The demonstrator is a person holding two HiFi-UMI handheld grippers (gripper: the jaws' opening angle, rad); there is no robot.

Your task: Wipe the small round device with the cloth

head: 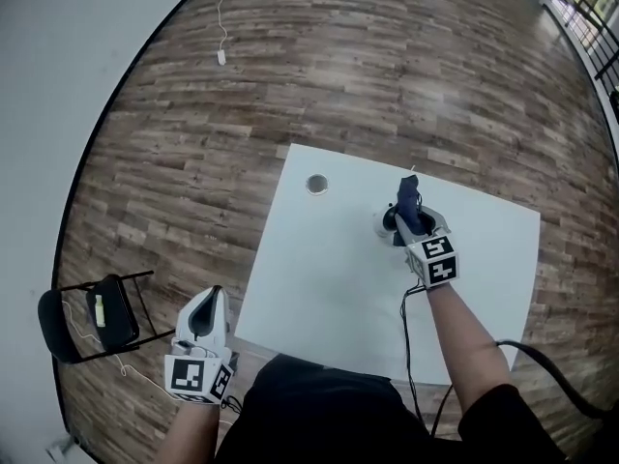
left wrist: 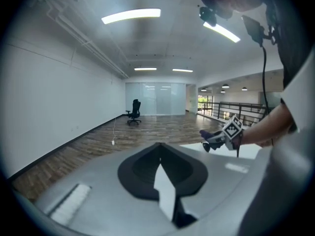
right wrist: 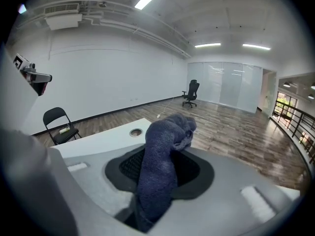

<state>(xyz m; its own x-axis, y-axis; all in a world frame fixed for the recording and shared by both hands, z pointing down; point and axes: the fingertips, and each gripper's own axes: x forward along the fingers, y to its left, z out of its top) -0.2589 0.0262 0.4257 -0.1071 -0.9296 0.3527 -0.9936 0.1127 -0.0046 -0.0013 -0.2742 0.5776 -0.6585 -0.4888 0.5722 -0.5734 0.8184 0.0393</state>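
Jaws of right gripper (head: 408, 204) clamp blue cloth (right wrist: 160, 173) over table (head: 319, 278); left gripper (head: 213, 300) jaws closed, empty.

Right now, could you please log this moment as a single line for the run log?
right tongs: shut on cloth | cloth: above small round device, contact unclear | left tongs: shut, empty, off table

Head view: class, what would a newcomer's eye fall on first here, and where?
The dark blue cloth bunched upright in the right gripper, over the small round device on the white table. Next, the left gripper, empty, off the table's near-left corner.
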